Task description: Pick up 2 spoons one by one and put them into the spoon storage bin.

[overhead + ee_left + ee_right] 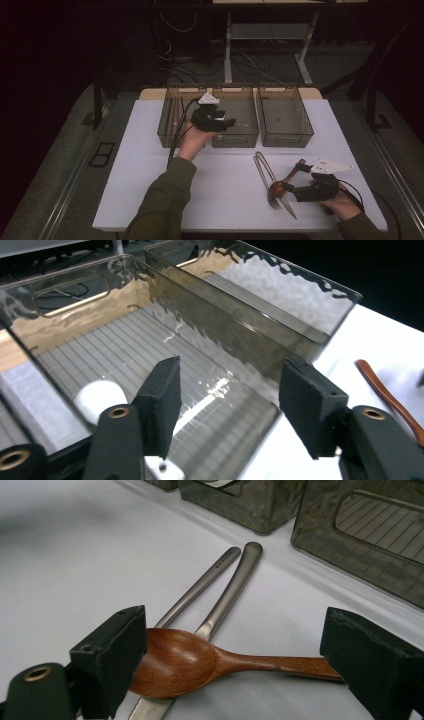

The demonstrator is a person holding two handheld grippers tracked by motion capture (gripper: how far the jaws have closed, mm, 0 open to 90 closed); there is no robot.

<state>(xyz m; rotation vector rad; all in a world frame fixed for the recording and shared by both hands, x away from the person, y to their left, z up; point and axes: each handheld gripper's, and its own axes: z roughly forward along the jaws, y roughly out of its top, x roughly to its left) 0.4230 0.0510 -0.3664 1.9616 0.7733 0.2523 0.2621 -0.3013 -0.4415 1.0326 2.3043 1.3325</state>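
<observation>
Right gripper [235,665] wide open astride the wooden spoon [200,662], bowl touching one pad, above the knife and fork handles; left gripper [227,405] open and empty over the middle bin [150,340].

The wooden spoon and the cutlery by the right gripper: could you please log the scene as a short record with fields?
wooden spoon: lies across the knife and fork, between the right gripper's open jaws, not gripped
fork: flat on the white table
knife: beside the fork
right gripper: open, at the spoon's bowl
left gripper: open, nothing between its jaws, over the middle bin
bins: three, along the far edge
</observation>
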